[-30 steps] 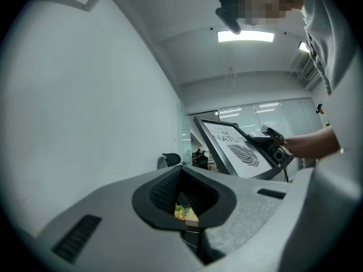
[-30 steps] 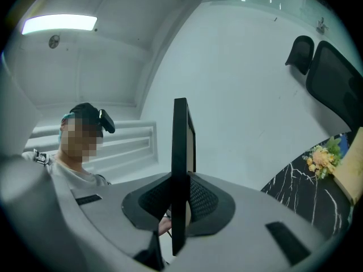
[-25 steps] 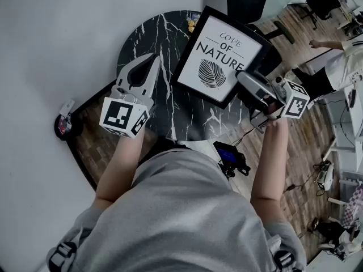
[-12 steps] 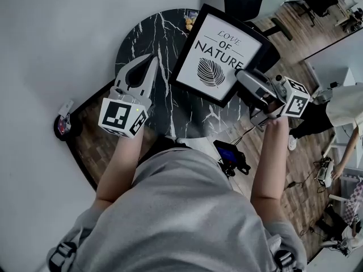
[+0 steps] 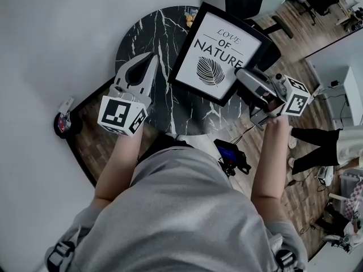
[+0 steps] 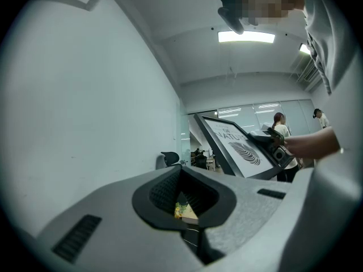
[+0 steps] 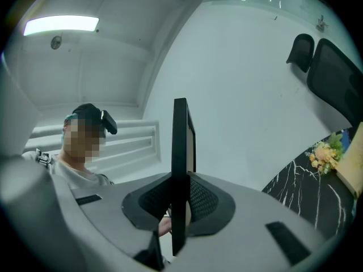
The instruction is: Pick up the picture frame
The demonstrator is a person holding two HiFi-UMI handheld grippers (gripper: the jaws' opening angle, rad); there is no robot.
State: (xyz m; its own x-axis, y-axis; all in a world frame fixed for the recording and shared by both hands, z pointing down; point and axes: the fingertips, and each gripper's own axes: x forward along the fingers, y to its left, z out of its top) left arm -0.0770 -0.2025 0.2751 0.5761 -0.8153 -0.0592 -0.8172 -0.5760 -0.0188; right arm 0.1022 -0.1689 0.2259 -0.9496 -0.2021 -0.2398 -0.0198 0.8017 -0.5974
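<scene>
Above the table (image 5: 148, 38), the right gripper (image 7: 179, 211) clamps the picture frame (image 5: 218, 52).

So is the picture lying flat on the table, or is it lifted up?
Lifted up and tilted. The right gripper clamps the picture frame by its edge, above the table.

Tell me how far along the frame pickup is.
Done: the right gripper is clamped on the edge of the picture frame, which looks lifted, tilted, off the marble table. In hand: holding it up. Left: nothing obvious; the left gripper, shut and empty, hovers beside.
</scene>
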